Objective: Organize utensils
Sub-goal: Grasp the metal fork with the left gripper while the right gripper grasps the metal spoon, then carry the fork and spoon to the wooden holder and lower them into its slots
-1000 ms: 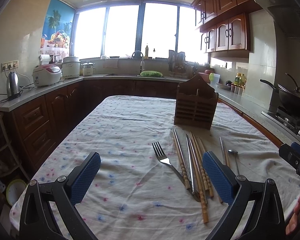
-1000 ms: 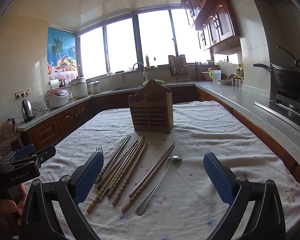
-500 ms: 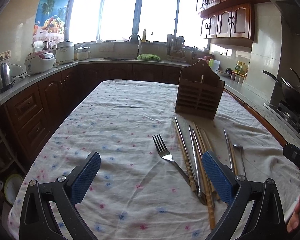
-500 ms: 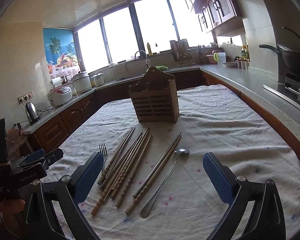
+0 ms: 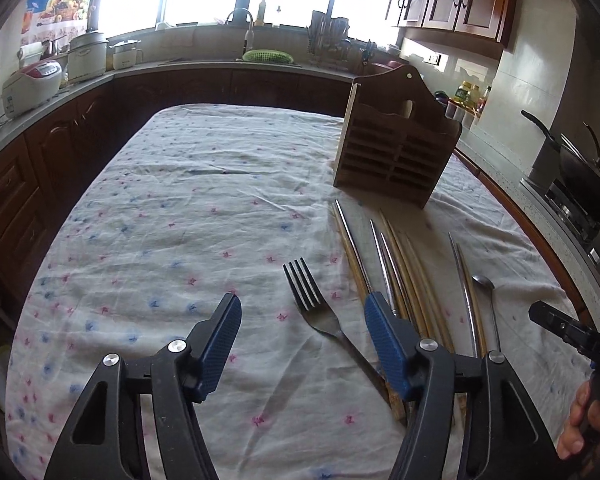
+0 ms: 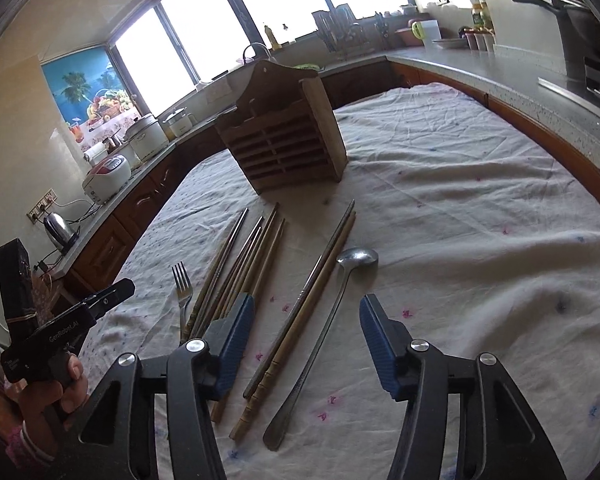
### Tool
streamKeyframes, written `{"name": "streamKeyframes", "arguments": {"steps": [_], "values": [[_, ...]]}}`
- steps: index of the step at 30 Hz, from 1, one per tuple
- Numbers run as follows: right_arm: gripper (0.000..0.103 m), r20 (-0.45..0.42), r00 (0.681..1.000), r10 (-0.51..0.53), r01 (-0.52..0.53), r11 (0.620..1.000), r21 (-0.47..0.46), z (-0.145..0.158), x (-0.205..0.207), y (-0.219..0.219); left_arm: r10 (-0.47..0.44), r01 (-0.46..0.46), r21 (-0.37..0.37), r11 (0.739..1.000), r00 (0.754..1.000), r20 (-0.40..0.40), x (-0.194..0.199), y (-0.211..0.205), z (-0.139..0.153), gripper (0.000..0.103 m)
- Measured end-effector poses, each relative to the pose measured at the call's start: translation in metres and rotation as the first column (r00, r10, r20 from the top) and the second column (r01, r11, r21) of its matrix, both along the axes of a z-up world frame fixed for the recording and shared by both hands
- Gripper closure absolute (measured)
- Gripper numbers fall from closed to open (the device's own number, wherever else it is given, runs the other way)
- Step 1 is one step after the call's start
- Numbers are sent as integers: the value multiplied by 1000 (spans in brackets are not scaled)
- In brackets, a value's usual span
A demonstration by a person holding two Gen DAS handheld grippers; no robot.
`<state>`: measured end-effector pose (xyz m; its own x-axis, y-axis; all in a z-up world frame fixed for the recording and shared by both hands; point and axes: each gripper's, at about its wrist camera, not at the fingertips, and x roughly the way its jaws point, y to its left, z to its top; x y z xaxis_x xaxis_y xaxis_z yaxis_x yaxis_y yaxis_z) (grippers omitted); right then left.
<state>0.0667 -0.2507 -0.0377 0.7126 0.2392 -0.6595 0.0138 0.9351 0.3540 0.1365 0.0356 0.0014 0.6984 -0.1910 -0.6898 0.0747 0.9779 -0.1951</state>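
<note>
A wooden utensil holder (image 5: 396, 148) (image 6: 286, 138) stands upright on the clothed table. In front of it lie a metal fork (image 5: 314, 304) (image 6: 183, 286), several wooden and metal chopsticks (image 5: 396, 272) (image 6: 240, 264), and a long metal spoon (image 5: 486, 292) (image 6: 332, 312). My left gripper (image 5: 302, 340) is open and empty, its jaws on either side of the fork, above it. My right gripper (image 6: 306, 340) is open and empty, its jaws on either side of the spoon handle and a chopstick pair (image 6: 312, 292).
A flowered white cloth (image 5: 188, 216) covers the table. Dark wood counters ring it, with a rice cooker (image 5: 30, 84), a kettle (image 6: 58, 228), a sink tap (image 5: 248, 28) and a wok on the stove (image 5: 580, 168). The other gripper shows at the edge of each view.
Both grippers have dropped lower and tilted down toward the utensils. Their jaws have narrowed but stay open. The utensils have not moved.
</note>
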Motion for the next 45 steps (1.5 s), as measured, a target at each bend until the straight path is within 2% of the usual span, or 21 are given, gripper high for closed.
{"name": "streamKeyframes", "arguments": {"steps": [5,10,13,16,17,18,21,23,25,35,45], "values": [[59,-57,998,2,1,999,44,-12,19,-10,-29,27,-28,999,998,-59,32,4,-12,51],[65,-114,994,3,7,996,92,-25,36,-19,-43,39,-43,998,994,-98,62,7,-29,55],[73,-150,989,13,6,992,129,-34,45,-23,-67,60,-59,996,989,-130,79,4,-40,62],[77,-169,985,34,-3,984,180,-42,53,-26,-94,86,-60,994,987,-130,87,0,-44,66],[77,-171,984,38,-4,981,195,-42,55,-28,-101,94,-61,994,987,-128,89,-1,-44,69],[79,-175,984,41,-3,977,215,-43,57,-30,-107,99,-66,993,986,-131,92,-2,-45,77],[98,-197,980,39,11,969,246,-48,64,-35,-122,111,-93,989,984,-129,93,-1,-47,89],[99,-195,980,43,10,964,264,-49,63,-37,-131,117,-113,987,984,-125,93,1,-47,95],[101,-185,982,36,11,968,250,-45,60,-36,-129,116,-112,987,985,-117,88,2,-44,100],[101,-36,999,13,-7,987,160,8,41,-31,-118,117,-110,987,993,-5,42,12,1,103],[101,101,995,-12,4,997,81,54,31,-29,-71,83,-80,993,986,149,0,27,60,103]]}}
